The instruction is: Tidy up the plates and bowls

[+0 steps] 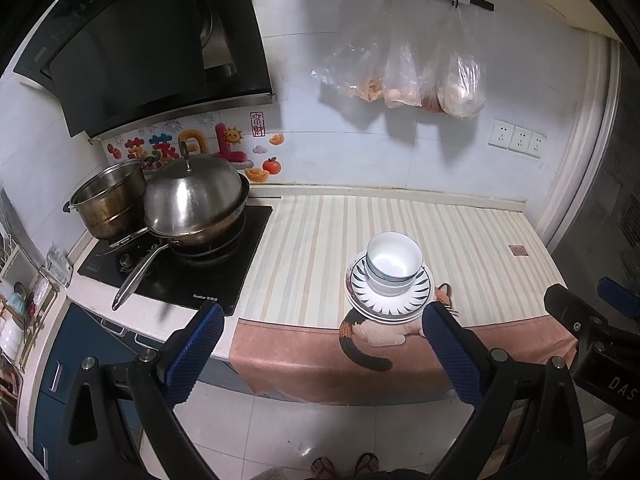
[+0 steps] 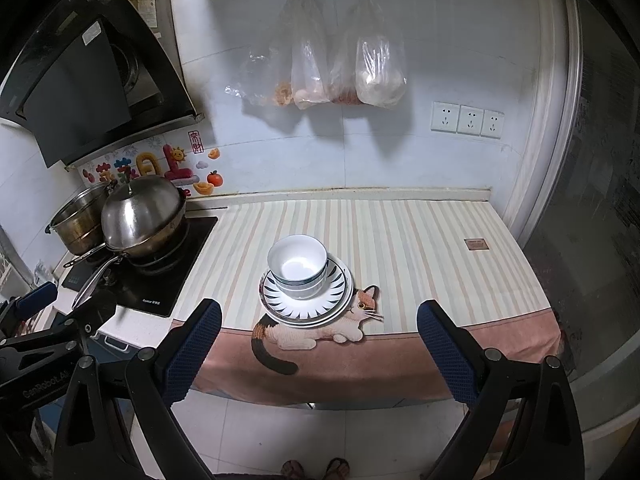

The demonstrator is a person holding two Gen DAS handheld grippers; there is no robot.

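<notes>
Both hand-held grippers, left hand-held gripper (image 1: pixel 322 326) and right hand-held gripper (image 2: pixel 319 322), hang released and empty before the desk (image 2: pixel 420 248). Nested bowls (image 2: pixel 298 266) sit on stacked plates (image 2: pixel 308 308) near its front edge.

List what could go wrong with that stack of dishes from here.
1. The bowls sit nested on the plates toward the stack's left side, not centred; lifting the plates could tip them.
2. The stack stands near the counter's front edge, where the striped cloth hangs over; a nudge or snagged cloth could drag it off.
3. Both the left tongs and right tongs are open and empty; a plate rim may slip from the pads.
</notes>
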